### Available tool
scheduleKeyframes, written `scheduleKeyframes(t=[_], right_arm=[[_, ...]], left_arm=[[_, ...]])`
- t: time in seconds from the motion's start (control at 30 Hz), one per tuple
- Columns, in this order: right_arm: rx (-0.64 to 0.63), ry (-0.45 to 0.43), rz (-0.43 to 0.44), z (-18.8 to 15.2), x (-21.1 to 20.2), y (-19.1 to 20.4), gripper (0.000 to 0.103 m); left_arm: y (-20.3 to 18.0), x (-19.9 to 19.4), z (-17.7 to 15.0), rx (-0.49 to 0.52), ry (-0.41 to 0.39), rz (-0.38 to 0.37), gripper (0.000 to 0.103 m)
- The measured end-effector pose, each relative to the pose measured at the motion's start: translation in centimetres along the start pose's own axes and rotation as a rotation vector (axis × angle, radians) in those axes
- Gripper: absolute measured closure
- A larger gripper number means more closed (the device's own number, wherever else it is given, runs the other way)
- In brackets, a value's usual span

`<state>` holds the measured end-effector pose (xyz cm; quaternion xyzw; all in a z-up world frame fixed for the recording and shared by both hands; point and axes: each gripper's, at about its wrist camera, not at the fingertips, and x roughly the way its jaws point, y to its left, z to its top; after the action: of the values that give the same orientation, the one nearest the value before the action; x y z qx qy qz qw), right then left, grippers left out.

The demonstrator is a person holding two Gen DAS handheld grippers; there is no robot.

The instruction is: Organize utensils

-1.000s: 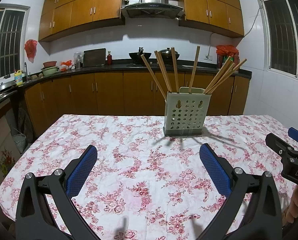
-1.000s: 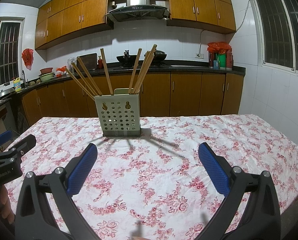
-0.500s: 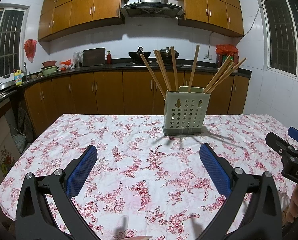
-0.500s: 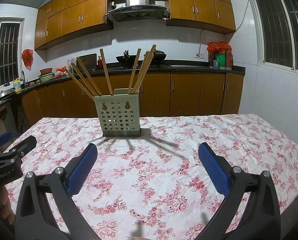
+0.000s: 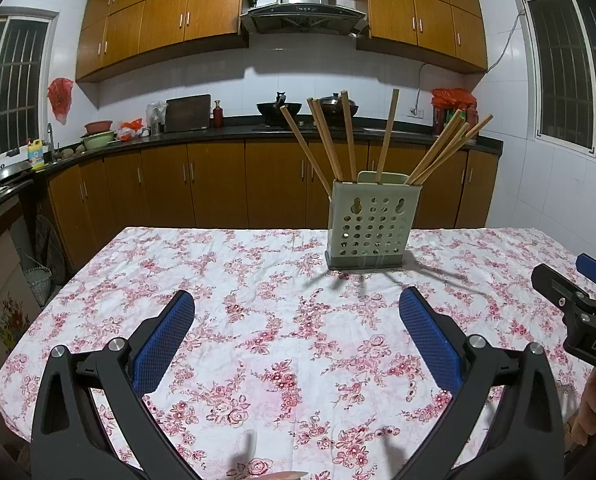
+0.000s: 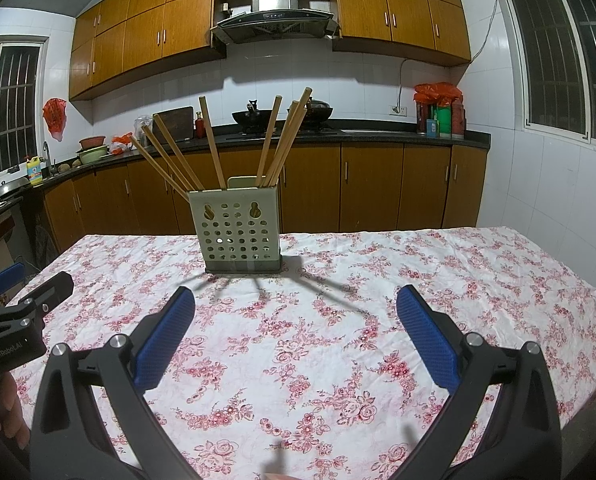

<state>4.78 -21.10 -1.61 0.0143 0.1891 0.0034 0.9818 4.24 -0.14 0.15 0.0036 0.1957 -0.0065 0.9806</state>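
Note:
A pale green perforated utensil holder [image 5: 371, 226] stands upright on the floral tablecloth [image 5: 258, 320]; it also shows in the right wrist view [image 6: 240, 228]. Several wooden chopsticks [image 5: 329, 144] lean fanned out in it, also seen from the right [image 6: 214, 144]. My left gripper [image 5: 298, 320] is open and empty, held above the cloth short of the holder. My right gripper [image 6: 296, 316] is open and empty too, about the same distance from the holder. Each gripper's edge shows in the other's view: the right one [image 5: 577, 316], the left one [image 6: 14, 320].
The table's left edge [image 5: 58, 300] and right edge [image 6: 593, 292] drop to the floor. Kitchen cabinets and a dark counter [image 5: 218, 132] with pots and bowls run behind the table. Windows sit on both side walls.

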Motion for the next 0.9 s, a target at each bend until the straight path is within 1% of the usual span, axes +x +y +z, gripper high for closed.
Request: scheduleKeyframes(t=[0.9], right_arm=[[0.001, 0.002, 0.0, 0.07, 0.07, -0.07, 0.004]], left_arm=[[-0.01, -0.01, 0.01, 0.0, 0.002, -0.001, 0.002]])
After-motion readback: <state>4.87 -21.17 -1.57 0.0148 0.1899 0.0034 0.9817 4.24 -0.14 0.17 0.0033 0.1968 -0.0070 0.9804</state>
